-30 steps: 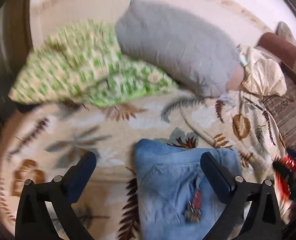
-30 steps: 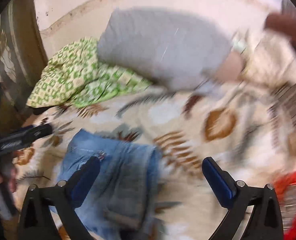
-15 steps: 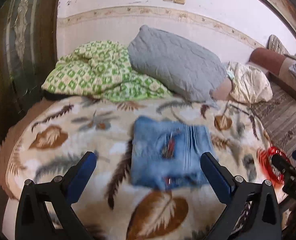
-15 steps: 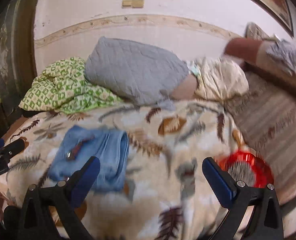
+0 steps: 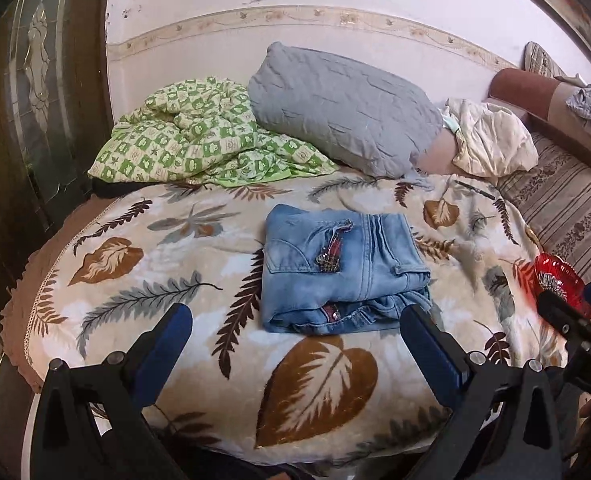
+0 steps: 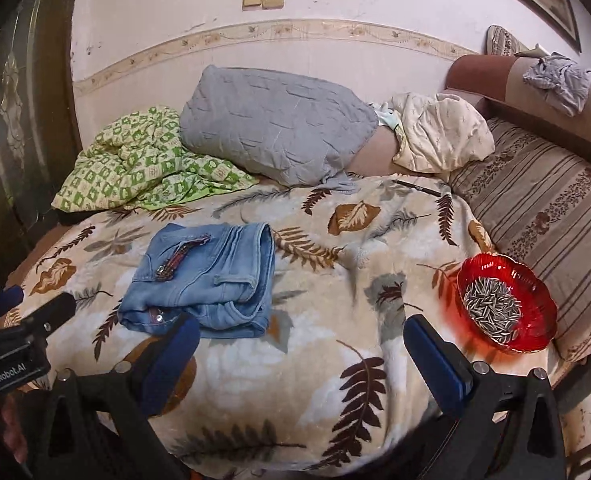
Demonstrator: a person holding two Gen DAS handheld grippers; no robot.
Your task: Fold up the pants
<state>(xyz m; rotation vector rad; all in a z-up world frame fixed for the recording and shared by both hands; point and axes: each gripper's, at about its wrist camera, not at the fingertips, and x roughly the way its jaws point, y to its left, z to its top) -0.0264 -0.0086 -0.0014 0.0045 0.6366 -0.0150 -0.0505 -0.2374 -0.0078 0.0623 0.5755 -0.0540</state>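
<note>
The light blue jeans [image 5: 341, 270] lie folded into a compact rectangle on the leaf-patterned blanket [image 5: 143, 304]; they also show in the right wrist view [image 6: 211, 280]. My left gripper [image 5: 295, 354] is open and empty, held back from the near edge of the jeans. My right gripper [image 6: 299, 360] is open and empty, to the right of the jeans and nearer to me. The left gripper's body [image 6: 19, 344] shows at the left edge of the right wrist view.
A grey pillow [image 5: 343, 108], a green checked blanket [image 5: 199, 140] and a cream bundle [image 5: 491, 136] lie along the wall. A red glass bowl of seeds [image 6: 503, 304] sits at the blanket's right edge. A striped sofa cushion [image 6: 543, 208] is to the right. A pen [image 6: 415, 187] lies near the pillows.
Both grippers have pulled back and up from the jeans, which now lie farther away and folded. Both stay open.
</note>
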